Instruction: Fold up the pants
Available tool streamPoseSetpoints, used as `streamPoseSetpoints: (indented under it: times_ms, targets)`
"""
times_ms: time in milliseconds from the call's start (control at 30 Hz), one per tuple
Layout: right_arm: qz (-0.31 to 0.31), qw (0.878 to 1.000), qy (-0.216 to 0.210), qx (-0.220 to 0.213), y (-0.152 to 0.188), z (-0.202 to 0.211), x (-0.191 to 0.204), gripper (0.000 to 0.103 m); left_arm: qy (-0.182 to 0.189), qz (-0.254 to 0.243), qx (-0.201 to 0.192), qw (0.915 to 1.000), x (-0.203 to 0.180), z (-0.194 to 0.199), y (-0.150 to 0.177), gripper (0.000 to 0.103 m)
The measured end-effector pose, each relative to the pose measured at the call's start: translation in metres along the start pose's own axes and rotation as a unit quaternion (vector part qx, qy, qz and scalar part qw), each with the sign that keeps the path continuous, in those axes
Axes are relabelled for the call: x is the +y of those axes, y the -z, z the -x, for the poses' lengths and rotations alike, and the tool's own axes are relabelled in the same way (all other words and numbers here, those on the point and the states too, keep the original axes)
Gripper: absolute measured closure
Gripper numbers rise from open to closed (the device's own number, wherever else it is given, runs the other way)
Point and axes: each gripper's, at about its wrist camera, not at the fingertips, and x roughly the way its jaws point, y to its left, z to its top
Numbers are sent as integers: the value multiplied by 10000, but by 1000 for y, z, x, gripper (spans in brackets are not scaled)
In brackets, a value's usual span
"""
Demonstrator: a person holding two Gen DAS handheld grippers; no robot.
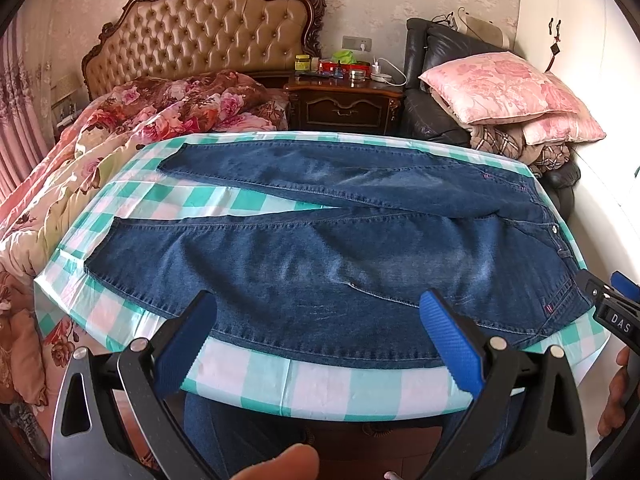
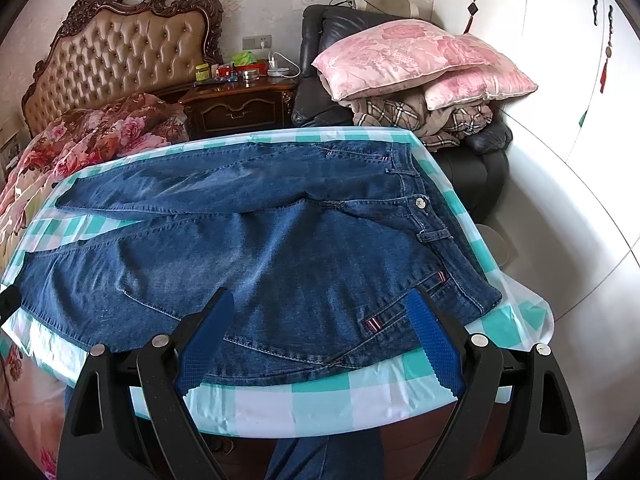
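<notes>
Two legs of a pair of blue jeans lie spread flat and apart on a table draped in a green-and-white checked cloth, the waistband toward the right end and the hems toward the left, with a wedge of cloth showing between the legs. No fold appears to have been made: the whole job, judged from how the denim lies, is still ahead, beginning most likely with bringing one leg over the other. The left gripper hangs over the near edge of the table with its blue-padded jaws spread wide and nothing between them, its tips above the thigh of the nearer leg; whether the pads touch the fabric cannot be told. The right gripper is likewise spread wide and empty, poised above the near hip, with a striped pocket tab lying between its fingers in the right wrist view. In the left wrist view the right gripper shows at the right edge, just beside the waistband corner. Both tools sit at the near long side of the garment, the far leg well beyond them. Behind the table stand a bed with a tufted headboard, a dark nightstand and pink pillows heaped on a black armchair.
</notes>
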Motion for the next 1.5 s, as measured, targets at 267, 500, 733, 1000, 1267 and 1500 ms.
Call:
streamPoseSetpoints:
  times_ms: [267,500,733,1000,1267,1500]
  targets:
    - [-10,10000,-1,3,0,0,-1,18,-3,-7,-8,10000,0,-1,-1,1]
    - [-3,10000,4,1,0,0,0,18,-1,-10,-8,10000,-1,-1,-1,1]
    - [-2,10000,2,4,0,0,0,18,1,-2,-2,10000,0,-1,-1,1]
    - [0,9999,-99,76,1,-4,-1,18,23,27,8,10000,0,-2,1,1]
    - [-343,9968,-637,330,-61,-57,-40,19,542,433,0,9976,20,-25,3,1]
    - [-623,9941,-99,888,-166,-195,-122,18,595,474,306,9966,37,-59,2,1]
